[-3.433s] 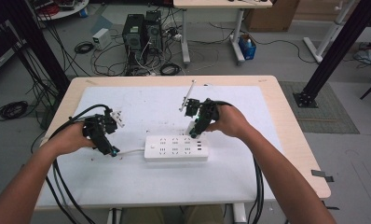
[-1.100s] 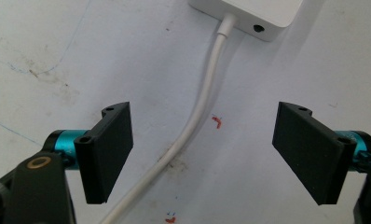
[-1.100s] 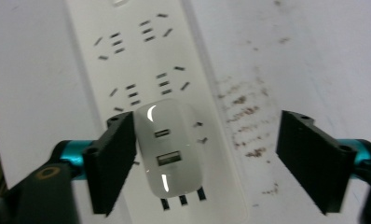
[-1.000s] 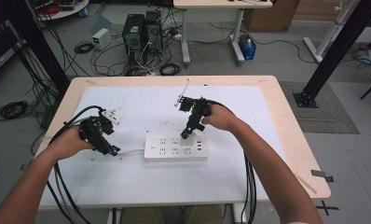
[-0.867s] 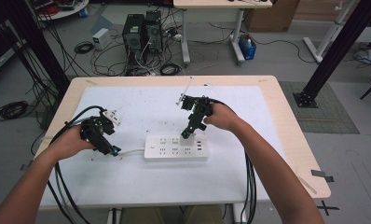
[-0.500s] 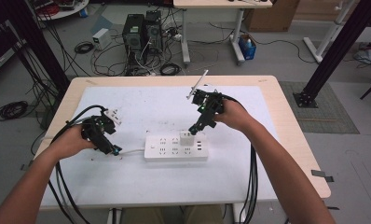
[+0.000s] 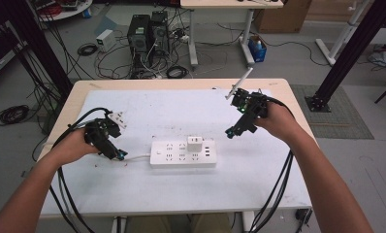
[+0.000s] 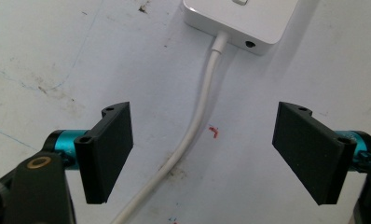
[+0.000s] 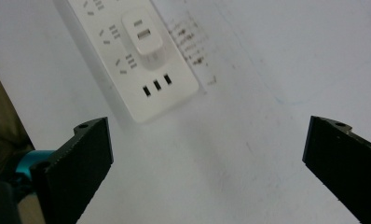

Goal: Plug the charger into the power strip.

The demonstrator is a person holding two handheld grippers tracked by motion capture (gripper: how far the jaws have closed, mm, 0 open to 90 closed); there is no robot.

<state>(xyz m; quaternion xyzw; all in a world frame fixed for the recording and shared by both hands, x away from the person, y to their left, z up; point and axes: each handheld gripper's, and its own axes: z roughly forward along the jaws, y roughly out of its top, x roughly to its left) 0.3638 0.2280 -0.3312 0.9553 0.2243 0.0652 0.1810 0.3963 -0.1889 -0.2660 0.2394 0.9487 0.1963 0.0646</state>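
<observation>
Since the adapter [image 7: 196, 143] sits plugged in the power strip [image 7: 183, 154], lying along the counter's near edge, my wide-open right hand-held gripper [image 7: 231, 132] is nearer.

No readable text, label, brand or number appears on the white power strip [image 7: 183, 153], on the charger [image 7: 195, 143] plugged into it (both plain white), or on the table [image 7: 181, 111].

The white plastic power strip [image 7: 183, 153] looks smooth and glossy; the scuffed white surface [image 7: 259, 165] matt, its edge pale wood.
</observation>
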